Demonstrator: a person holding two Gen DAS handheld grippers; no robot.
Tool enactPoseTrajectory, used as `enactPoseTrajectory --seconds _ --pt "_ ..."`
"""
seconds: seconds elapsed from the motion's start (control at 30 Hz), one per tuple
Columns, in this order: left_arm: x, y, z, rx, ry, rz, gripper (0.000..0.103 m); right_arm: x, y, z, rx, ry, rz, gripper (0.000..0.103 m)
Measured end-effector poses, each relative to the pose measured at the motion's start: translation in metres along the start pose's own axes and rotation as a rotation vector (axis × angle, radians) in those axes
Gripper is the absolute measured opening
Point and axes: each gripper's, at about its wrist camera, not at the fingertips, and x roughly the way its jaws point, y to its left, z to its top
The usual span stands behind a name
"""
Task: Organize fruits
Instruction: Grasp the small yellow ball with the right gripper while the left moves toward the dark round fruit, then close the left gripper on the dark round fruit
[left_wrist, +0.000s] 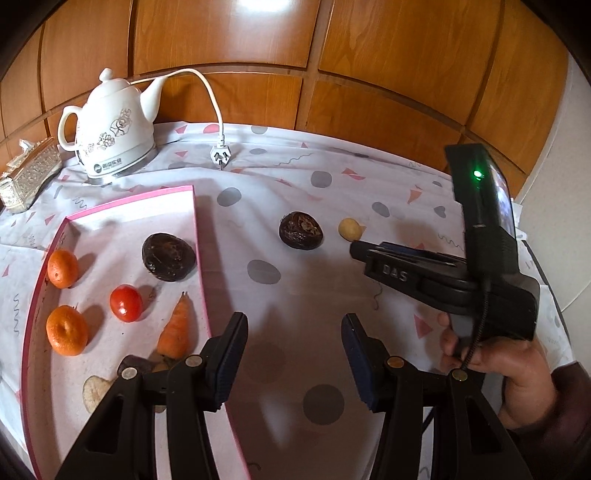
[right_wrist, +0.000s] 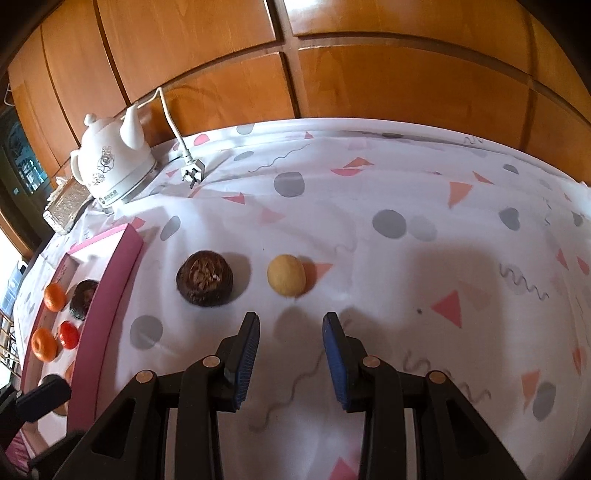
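A pink-rimmed tray (left_wrist: 201, 258) holds two oranges (left_wrist: 67, 329), a tomato (left_wrist: 126, 303), a carrot (left_wrist: 174, 328) and a dark brown fruit (left_wrist: 168, 256). A second dark brown fruit (right_wrist: 204, 278) and a small yellow fruit (right_wrist: 286, 275) lie on the cloth right of the tray; they also show in the left wrist view (left_wrist: 300, 229) (left_wrist: 349, 229). My left gripper (left_wrist: 293, 321) is open and empty by the tray's right rim. My right gripper (right_wrist: 290, 319) is open and empty, just in front of the yellow fruit.
A white kettle (left_wrist: 112, 136) with its cord and plug (left_wrist: 220, 157) stands at the back left, next to a silver tissue box (left_wrist: 27, 173). A wood-panel wall runs behind the table. The patterned cloth (right_wrist: 406, 221) covers the table.
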Motion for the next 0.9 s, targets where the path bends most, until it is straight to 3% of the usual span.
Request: enactPoseTrajectory --seconds 0.33,0.4,0.67,0.9 --pt "0.017 -0.002 0.018 -0.049 -0.009 0.053 0.059 0.022 0.006 0.019 -0.056 -0.005 -0.030 0.035" --pt "0.021 -0.002 0.024 -0.057 -0.017 0.073 0.059 0.026 0.008 0.020 -0.079 -0.007 -0.039 0.025" --pt "0.045 0.003 0.044 -0.132 0.011 0.084 0.058 0.023 0.007 0.017 -0.094 -0.014 -0.047 0.025" --pt "0.066 0.004 0.058 -0.139 0.029 0.101 0.058 0.017 -0.006 0.011 -0.095 -0.013 -0.113 0.025"
